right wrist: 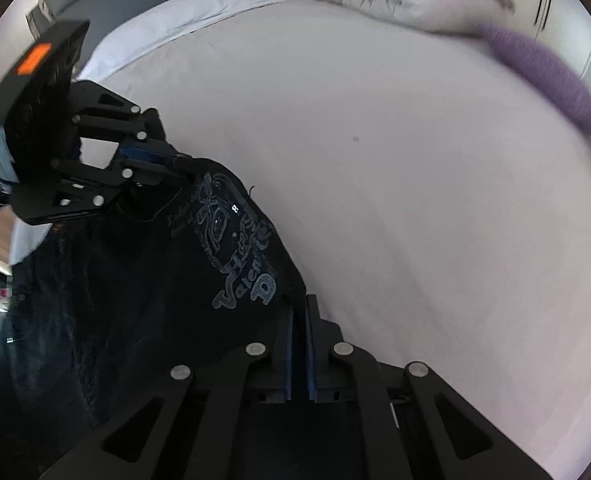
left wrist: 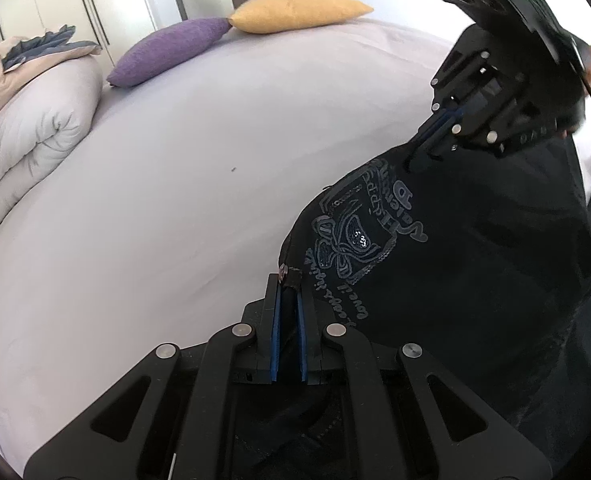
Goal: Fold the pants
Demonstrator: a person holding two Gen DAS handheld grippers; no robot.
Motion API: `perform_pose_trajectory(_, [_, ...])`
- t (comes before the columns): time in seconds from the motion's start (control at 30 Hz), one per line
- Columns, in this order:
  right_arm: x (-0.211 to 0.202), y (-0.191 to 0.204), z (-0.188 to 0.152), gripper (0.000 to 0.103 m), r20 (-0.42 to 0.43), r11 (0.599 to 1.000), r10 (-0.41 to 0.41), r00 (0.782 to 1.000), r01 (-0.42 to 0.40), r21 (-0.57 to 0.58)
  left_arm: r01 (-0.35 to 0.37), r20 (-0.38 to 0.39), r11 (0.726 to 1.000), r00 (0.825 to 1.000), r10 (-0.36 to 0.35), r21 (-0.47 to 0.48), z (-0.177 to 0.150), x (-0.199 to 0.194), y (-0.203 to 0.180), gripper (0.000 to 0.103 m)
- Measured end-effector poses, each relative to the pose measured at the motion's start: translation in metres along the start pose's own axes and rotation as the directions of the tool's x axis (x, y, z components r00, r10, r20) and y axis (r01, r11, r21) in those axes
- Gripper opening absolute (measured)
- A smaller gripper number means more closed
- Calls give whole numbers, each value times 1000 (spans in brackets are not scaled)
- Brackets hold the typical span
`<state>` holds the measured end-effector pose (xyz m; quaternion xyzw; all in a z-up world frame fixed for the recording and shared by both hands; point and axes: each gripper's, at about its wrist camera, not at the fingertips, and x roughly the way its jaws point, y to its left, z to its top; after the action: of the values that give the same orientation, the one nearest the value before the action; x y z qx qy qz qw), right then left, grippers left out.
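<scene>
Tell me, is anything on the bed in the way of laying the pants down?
Nothing visible is. Both the left gripper and right gripper already pinch the pants, and the bed ahead is bare. The purple pillow and rolled duvet lie far off.

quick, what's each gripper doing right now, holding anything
Left gripper: shut on the waist edge of the pants.
Right gripper: shut on the same edge of the pants, further along.
</scene>
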<state>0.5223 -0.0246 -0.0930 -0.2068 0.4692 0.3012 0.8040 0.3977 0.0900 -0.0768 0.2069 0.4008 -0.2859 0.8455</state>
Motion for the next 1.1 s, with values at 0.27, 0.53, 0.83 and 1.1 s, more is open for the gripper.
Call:
perform_pose_trajectory(0.27, [9, 118, -21, 5, 101, 707, -492, 865, 465, -533, -12, 24, 998, 1000, 10, 58, -12, -38, -23, 6])
perform_pose_trajectory(0.53, [2, 198, -125, 5, 308, 163, -594, 743, 486, -858, -52, 25, 979, 999, 48, 196, -60, -90, -83, 6])
perform_pose_trajectory(0.83, [-4, 272, -220, 5, 349, -203, -538, 768, 284, -937, -41, -40, 928, 997, 60, 371, -133, -119, -174, 6])
perform_pose_trajectory(1.1, [-21, 286, -237, 5, 358, -337, -529, 769, 198, -921, -40, -45, 915, 997, 63, 402, -148, -135, -195, 6])
